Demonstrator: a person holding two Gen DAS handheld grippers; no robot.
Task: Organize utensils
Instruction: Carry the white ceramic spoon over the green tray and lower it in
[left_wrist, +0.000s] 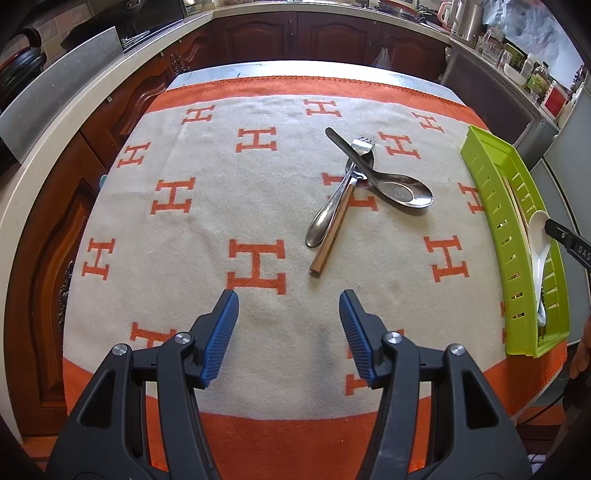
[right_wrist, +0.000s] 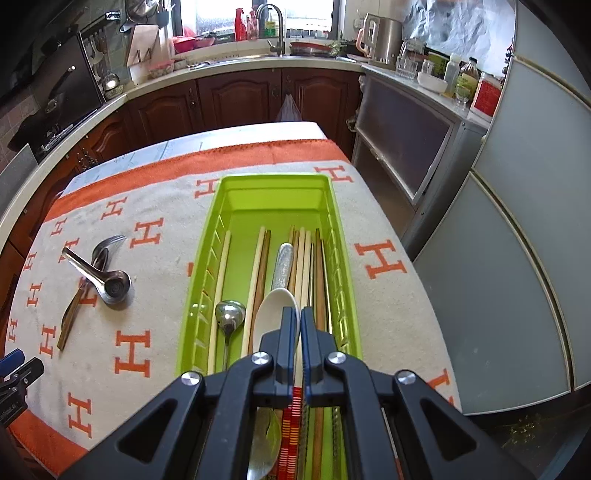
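My right gripper (right_wrist: 299, 314) is shut on the rim of a white ceramic spoon (right_wrist: 275, 314) and holds it over the green tray (right_wrist: 273, 181). In the left wrist view the white spoon (left_wrist: 537, 240) slants handle-down into the green tray (left_wrist: 487, 192), with the right gripper's tip (left_wrist: 554, 229) at its bowl. A large steel spoon (left_wrist: 402, 194), a wooden-handled fork (left_wrist: 332, 240) and a smaller steel spoon (left_wrist: 323, 221) lie crossed on the cloth. My left gripper (left_wrist: 289, 297) stands open above the cloth in front of that pile, with nothing between its fingers.
The tray holds several chopsticks (right_wrist: 258, 266), a steel spoon (right_wrist: 229, 314) and a silver handle (right_wrist: 282, 266). The orange and cream cloth (left_wrist: 184, 258) covers the table. Wooden cabinets (right_wrist: 236, 103) and a counter ring the far side; grey cabinet doors (right_wrist: 517, 258) stand on the right.
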